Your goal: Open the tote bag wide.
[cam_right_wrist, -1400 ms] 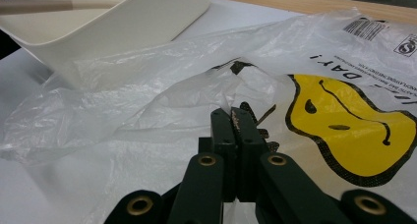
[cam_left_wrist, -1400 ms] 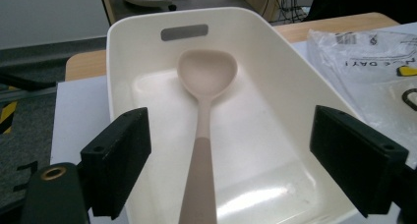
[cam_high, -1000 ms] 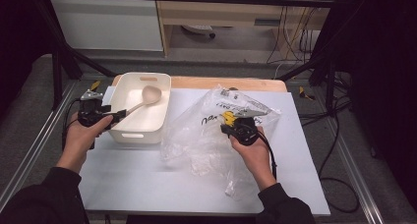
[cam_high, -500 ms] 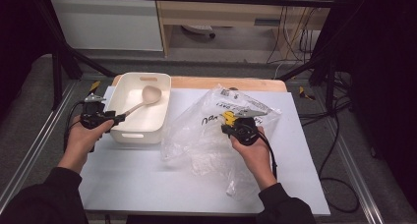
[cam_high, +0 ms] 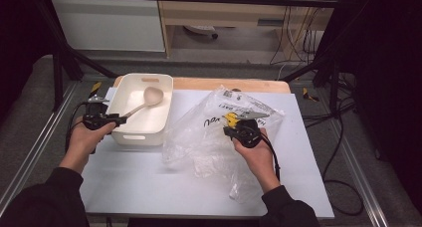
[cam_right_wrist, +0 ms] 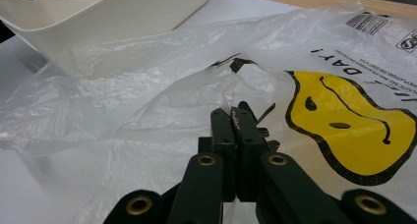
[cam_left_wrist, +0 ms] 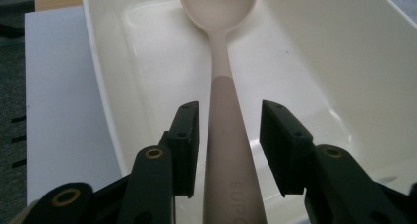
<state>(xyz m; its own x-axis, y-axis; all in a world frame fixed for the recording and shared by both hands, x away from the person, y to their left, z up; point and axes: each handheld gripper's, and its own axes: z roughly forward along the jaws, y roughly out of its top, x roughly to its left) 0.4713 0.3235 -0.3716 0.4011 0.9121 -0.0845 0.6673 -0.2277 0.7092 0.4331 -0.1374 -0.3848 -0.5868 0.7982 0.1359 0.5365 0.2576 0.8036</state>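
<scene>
Change: my left gripper (cam_left_wrist: 228, 135) has just been closing its jaws around the spoon (cam_left_wrist: 223, 71) handle, gaps showing on both sides.
Spoon: in white tub (cam_high: 141, 110), left of frame.
Right gripper (cam_right_wrist: 235, 135): clamped on plastic bag (cam_right_wrist: 162, 86), unmoved.
Room: bare table (cam_high: 149, 182) at bottom.

- We see the left gripper (cam_left_wrist: 228, 135) has been closing its jaws around the spoon (cam_left_wrist: 223, 81) handle — gaps remain on both sides, so the pads do not press on it yet.
- In the high view, the left gripper (cam_high: 107, 120) has edged slightly back from the white tub (cam_high: 130, 137).
</scene>
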